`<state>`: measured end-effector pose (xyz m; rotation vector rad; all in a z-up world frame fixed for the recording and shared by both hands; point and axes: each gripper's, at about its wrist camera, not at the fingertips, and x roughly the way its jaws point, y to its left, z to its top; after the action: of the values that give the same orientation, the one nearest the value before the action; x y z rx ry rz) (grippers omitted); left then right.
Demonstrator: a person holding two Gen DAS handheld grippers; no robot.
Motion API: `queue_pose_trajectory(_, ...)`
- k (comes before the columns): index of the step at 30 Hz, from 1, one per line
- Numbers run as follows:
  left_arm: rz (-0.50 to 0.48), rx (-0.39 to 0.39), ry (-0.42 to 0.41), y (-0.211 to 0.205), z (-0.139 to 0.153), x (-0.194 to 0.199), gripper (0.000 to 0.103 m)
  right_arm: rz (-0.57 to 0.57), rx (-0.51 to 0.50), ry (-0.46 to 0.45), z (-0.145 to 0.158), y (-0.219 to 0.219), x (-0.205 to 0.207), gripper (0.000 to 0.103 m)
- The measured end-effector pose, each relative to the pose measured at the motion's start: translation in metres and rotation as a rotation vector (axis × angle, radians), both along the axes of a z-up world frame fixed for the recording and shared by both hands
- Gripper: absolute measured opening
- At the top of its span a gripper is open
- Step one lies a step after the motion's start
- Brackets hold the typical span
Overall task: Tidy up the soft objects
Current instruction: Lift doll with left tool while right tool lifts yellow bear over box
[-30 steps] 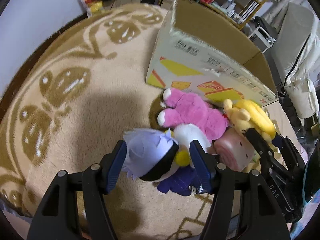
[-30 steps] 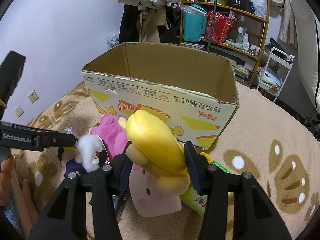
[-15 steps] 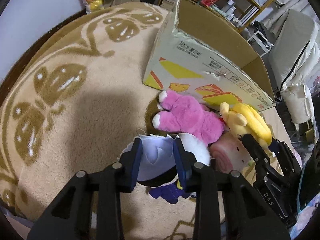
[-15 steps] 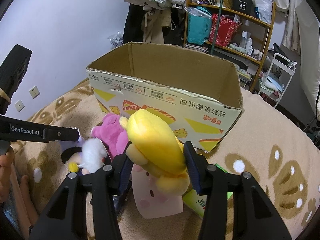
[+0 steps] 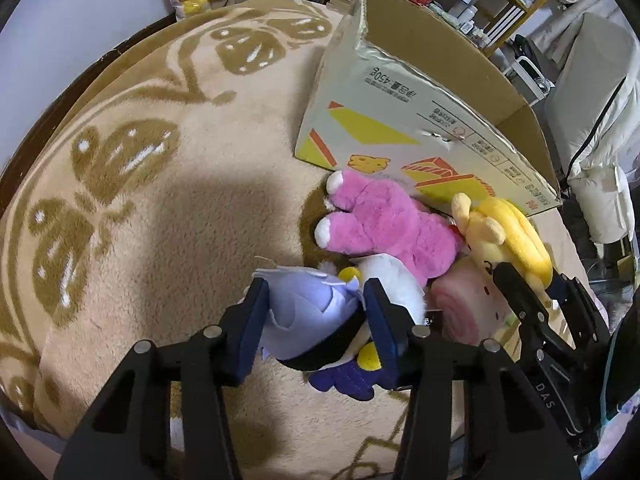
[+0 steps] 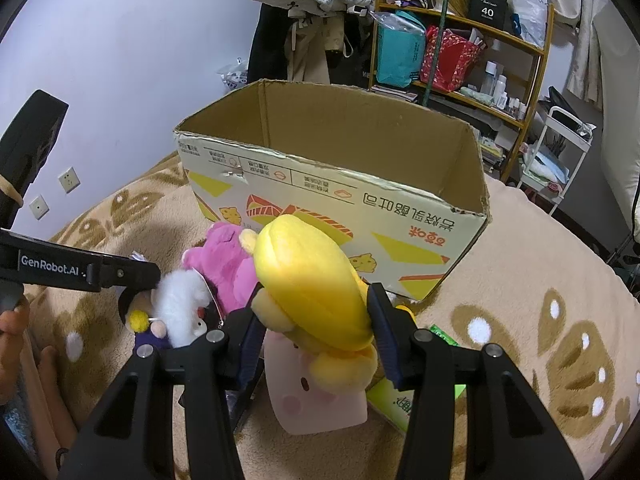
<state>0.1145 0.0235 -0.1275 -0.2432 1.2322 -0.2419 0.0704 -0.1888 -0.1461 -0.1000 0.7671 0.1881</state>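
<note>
Item: left hand-held gripper [image 5: 316,312]. Its blue pads bracket the pale lilac head of a purple plush doll [image 5: 308,308], which lies on a beige blanket [image 5: 160,220] with brown butterfly motifs; the jaws have just been easing apart, pads seemingly still touching the fabric.

Item: right hand-held gripper [image 6: 316,332]. Pinched on a yellow plush toy [image 6: 312,280], raised above a pink face cushion [image 6: 316,400].

Item: pink plush toy [image 5: 384,228]. Lies between the doll and the box, touching the box's near wall.

Item: cardboard box [image 6: 340,184]. Open-topped, far of the toys; interior floor hidden.

Item: green packet [image 6: 404,400]. Partly under the right hand-held gripper.
</note>
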Motion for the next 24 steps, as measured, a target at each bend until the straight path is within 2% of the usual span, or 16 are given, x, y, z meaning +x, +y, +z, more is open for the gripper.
queue_pose_trajectory(4,-0.027,0.038,-0.029,-0.006,0.004,-0.007,0.043,-0.002,-0.008,-0.009,0.001,0.000,-0.001,0.052)
queue_pose_trajectory(10,-0.021,0.038,-0.079,-0.002,0.015,-0.014,0.038,0.006,-0.004,-0.058,0.012,0.000,-0.007,0.046)
queue_pose_trajectory(18,-0.037,0.059,-0.176,-0.007,0.033,-0.025,0.037,-0.001,0.011,-0.112,0.027,0.001,-0.017,0.045)
queue_pose_trajectory(24,0.027,0.096,-0.336,0.000,0.064,-0.039,0.037,-0.014,0.056,-0.194,0.050,-0.004,-0.031,0.045)
